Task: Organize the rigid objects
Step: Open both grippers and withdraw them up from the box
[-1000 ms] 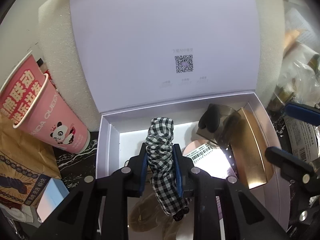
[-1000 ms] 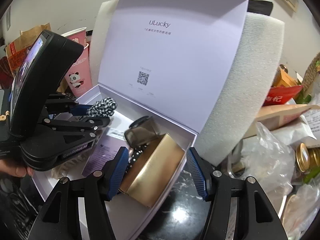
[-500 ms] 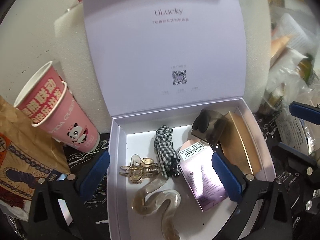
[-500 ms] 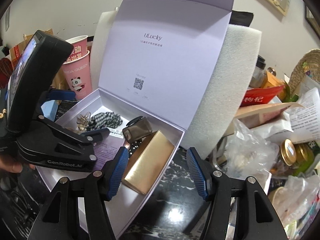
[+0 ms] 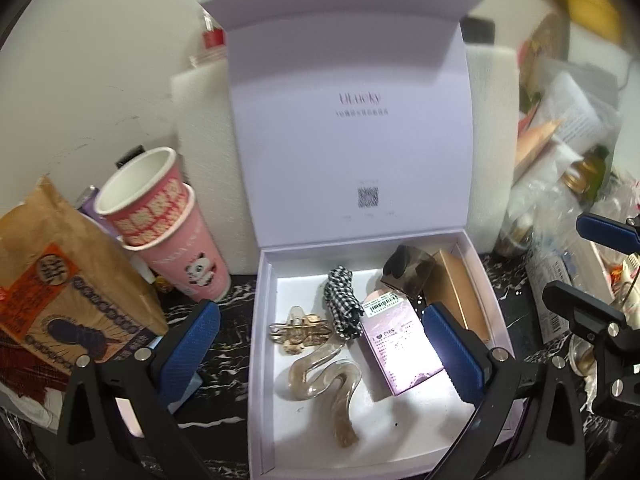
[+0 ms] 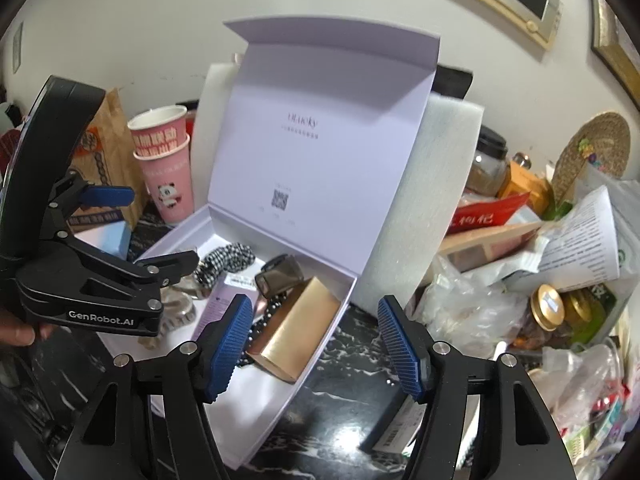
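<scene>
My left gripper (image 5: 320, 354) is wide open and holds nothing. It hangs above the white box (image 5: 256, 360), which sits on the dark marbled bench (image 5: 224, 316) with its lid (image 5: 348, 128) standing up against a block of white foam (image 5: 200, 128).

The checked scrunchie (image 5: 342, 304) lies inside the box, near the back wall. Just in front of it is a gold claw clip (image 5: 298, 330), and a clear wavy hair clip (image 5: 326, 380) runs toward the front of the box. Right of the scrunchie lies a flat purple packet (image 5: 400, 344) with a barcode sticker. Behind that is a dark brown claw clip (image 5: 408, 276), and a gold box (image 5: 456, 300) leans along the right wall.

My right gripper (image 6: 316, 346) is partly open, and its jaws have just been opening a bit more. Nothing is between them. It hangs over the near right corner of the white box, close to the gold box but not touching it. In the right wrist view I can see the other gripper to the left, above the box, with a bit of a hand (image 6: 18, 330) on it.

Two pink paper cups (image 5: 168, 224), one inside the other, stand left of the box. A brown paper bag (image 5: 60, 280) is further left. Jars and plastic bags (image 6: 500, 292) are piled on the right.
</scene>
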